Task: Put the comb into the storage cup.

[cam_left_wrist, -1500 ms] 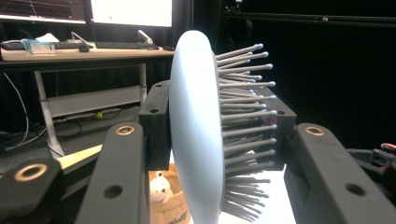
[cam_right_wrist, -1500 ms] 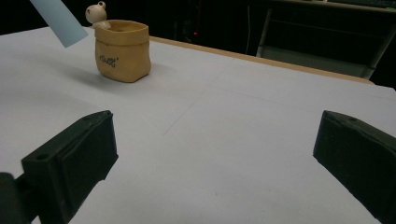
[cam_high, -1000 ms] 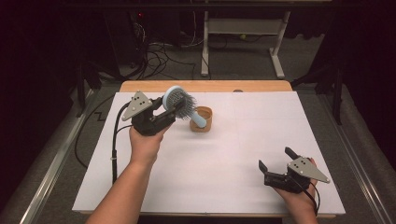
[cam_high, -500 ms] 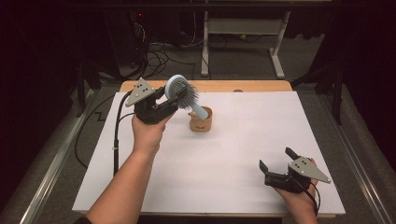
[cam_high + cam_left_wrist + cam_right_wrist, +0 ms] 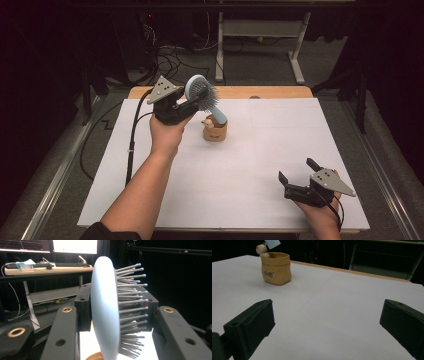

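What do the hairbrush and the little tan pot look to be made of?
Hairbrush, held in the left hand-held gripper: likely plastic, with a smooth matte pale-blue back and thin grey ball-tipped pins. Pot: probably ceramic shaped like a crumpled sack, with a satin tan surface and soft moulded folds.

We see a pale blue hairbrush [image 5: 202,92] tilted, bristles toward two o'clock, its handle dipping into a small tan pot [image 5: 214,131] standing at twelve o'clock on the table.
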Motion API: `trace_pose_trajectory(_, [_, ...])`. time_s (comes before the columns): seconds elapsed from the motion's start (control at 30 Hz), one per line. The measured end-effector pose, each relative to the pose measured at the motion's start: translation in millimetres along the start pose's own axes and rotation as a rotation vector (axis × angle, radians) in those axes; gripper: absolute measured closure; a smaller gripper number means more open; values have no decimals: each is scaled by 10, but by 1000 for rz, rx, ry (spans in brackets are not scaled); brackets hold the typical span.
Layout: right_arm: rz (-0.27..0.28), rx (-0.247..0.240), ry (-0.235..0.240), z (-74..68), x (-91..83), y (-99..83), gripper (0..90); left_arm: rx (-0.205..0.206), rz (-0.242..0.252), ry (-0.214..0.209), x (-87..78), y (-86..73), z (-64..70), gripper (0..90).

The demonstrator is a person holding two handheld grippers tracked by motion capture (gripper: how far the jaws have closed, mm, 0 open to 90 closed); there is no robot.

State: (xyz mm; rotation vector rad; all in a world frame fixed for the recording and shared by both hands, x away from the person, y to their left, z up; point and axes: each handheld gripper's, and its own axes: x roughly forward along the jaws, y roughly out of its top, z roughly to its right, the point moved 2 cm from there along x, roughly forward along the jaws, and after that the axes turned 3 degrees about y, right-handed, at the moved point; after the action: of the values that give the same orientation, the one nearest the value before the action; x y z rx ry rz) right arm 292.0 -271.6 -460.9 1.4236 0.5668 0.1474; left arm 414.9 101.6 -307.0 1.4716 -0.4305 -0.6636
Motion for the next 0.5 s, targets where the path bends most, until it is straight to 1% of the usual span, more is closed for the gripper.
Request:
trace_pose_trajectory(0.13, [-4,5,2,2,10,-8,3,-11,-8,6,58,-30,-21,562])
trace_pose_trajectory(0.33, [-4,0,10,0,36,-2,3,-26,-5,11,78,-21,-69,562])
trace_pose_trajectory(0.5, [3,-8,11,-16,23,11,3,-14,-10,17,90,4,-79,562])
